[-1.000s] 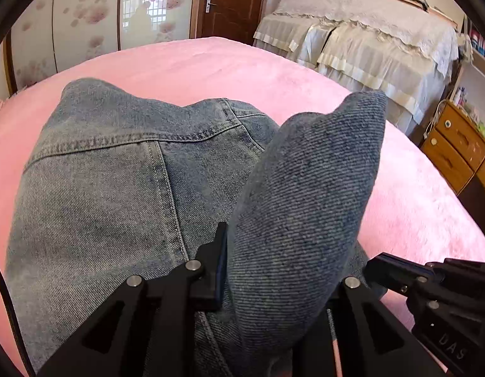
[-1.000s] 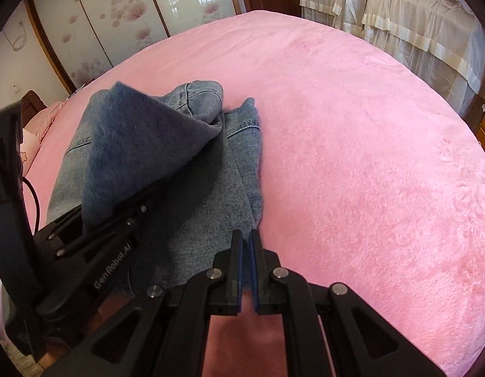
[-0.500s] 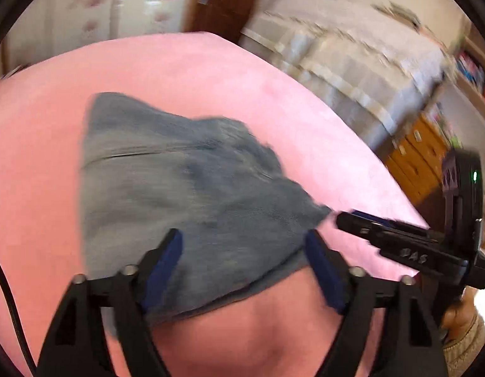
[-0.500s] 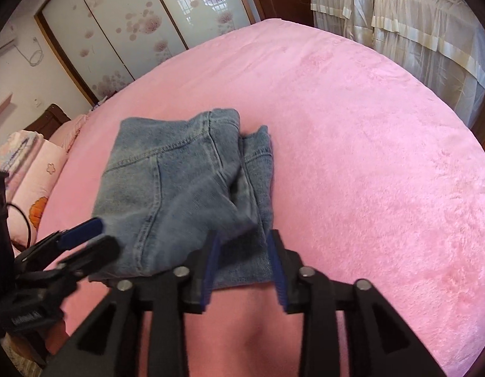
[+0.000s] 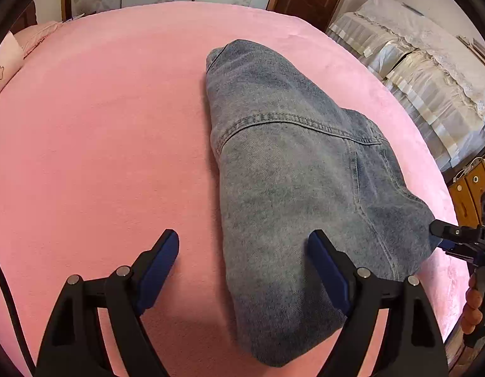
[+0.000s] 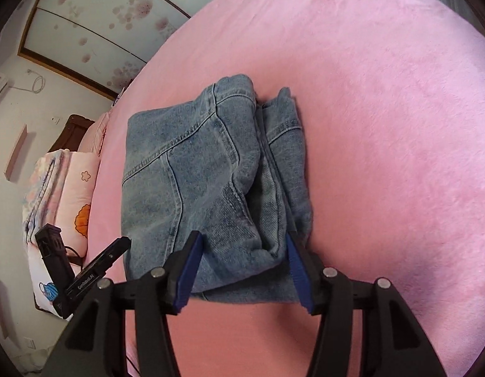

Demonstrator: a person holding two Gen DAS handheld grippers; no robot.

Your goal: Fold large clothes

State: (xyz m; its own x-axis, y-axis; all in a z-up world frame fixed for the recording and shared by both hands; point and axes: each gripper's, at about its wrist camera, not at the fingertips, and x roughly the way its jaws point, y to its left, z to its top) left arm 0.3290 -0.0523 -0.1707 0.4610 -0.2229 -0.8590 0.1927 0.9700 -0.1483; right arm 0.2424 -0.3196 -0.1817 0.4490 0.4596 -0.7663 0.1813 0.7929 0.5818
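Lying folded, jeans point(image 6: 211, 182) btwn right gripper point(image 6: 242, 270) fingers

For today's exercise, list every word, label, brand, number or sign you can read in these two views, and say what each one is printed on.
"GenRobot.AI": white print on the side of the left tongs, seen in the right wrist view.
Markings on the right tongs, at the edge of the left wrist view: too small to read.
The jeans and the pink blanket show no readable text.

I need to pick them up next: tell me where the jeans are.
The folded jeans lie on the pink bed cover, straight ahead of the open right gripper.
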